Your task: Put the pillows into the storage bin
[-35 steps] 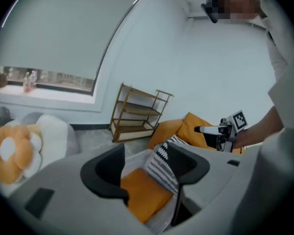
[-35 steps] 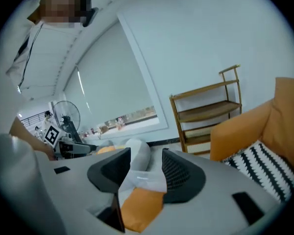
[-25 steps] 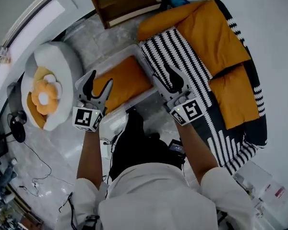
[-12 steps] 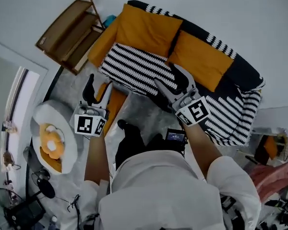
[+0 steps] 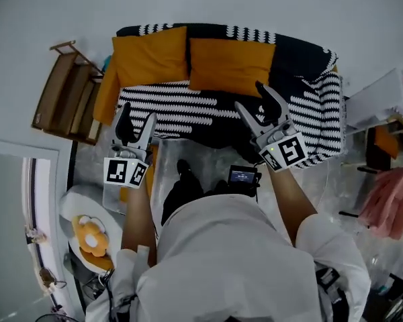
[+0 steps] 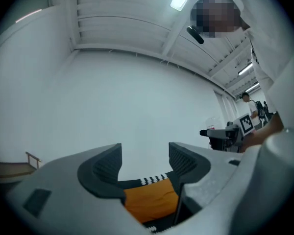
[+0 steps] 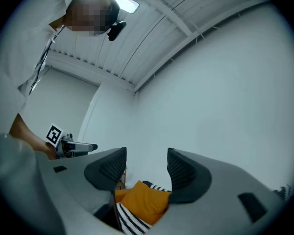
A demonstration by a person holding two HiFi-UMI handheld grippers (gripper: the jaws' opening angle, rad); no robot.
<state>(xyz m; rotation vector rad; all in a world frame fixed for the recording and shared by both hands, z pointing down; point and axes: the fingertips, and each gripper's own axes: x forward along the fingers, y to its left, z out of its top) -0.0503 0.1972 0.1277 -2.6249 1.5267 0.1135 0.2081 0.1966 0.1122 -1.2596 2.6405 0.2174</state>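
Over the black-and-white striped sofa point(image 5: 188, 106) now, no longer above the clear plastic storage bin point(image 5: 109, 200) as a second ago: your left hand-held gripper point(image 5: 137, 116) is spread and empty, and your right hand-held gripper point(image 5: 248, 96) has just been opening its jaws with nothing between them. Judged: one drop is done and you are lining up the next pick. Only the head view shows the left orange fabric pillow point(image 5: 150, 56) and the right orange fabric pillow point(image 5: 230, 66) on the backrest, apart from both tools; only the gripper views confirm bare gaps, orange cloth far beyond the pads.
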